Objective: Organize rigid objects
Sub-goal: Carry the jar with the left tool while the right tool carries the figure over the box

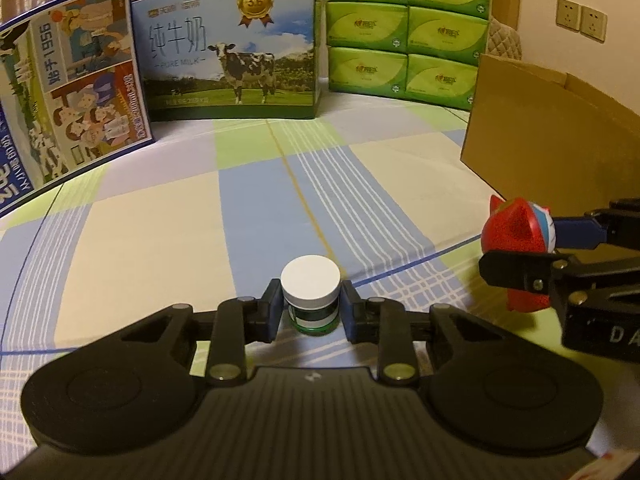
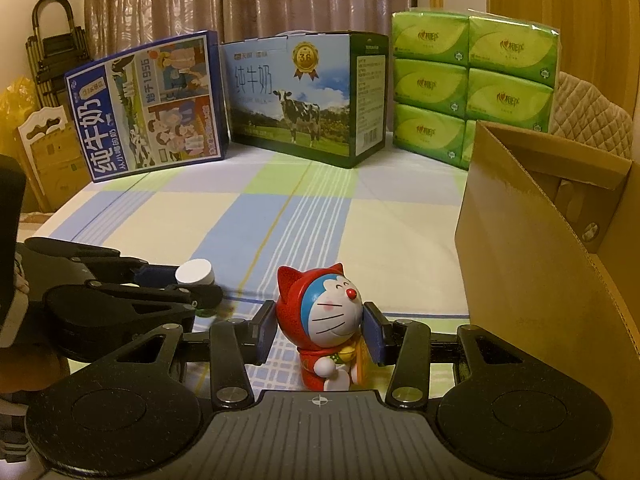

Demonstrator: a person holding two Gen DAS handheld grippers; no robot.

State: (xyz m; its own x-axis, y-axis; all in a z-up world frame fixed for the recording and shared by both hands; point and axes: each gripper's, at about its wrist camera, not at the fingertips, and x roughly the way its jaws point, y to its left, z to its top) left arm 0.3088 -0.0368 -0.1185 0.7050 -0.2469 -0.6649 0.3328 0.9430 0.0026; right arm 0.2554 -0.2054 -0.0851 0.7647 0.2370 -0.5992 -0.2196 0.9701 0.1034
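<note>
Left wrist view: the left gripper has its pads against both sides of a small green jar with a white lid, which stands on the checked cloth. At the right edge, the right gripper appears side-on around a red figurine, seen only from behind; a side of a cardboard box rises beyond it.

Right wrist view: the figurine shows its face, a blue-and-white cat in a red hood, upright on the cloth between the right gripper's pads, which touch or nearly touch it; firm clamping cannot be told. The cardboard box, open-topped, stands just to the right. At left, the left gripper and jar lid appear side-on.

Both views show two milk cartons and stacked green tissue packs at the back.
</note>
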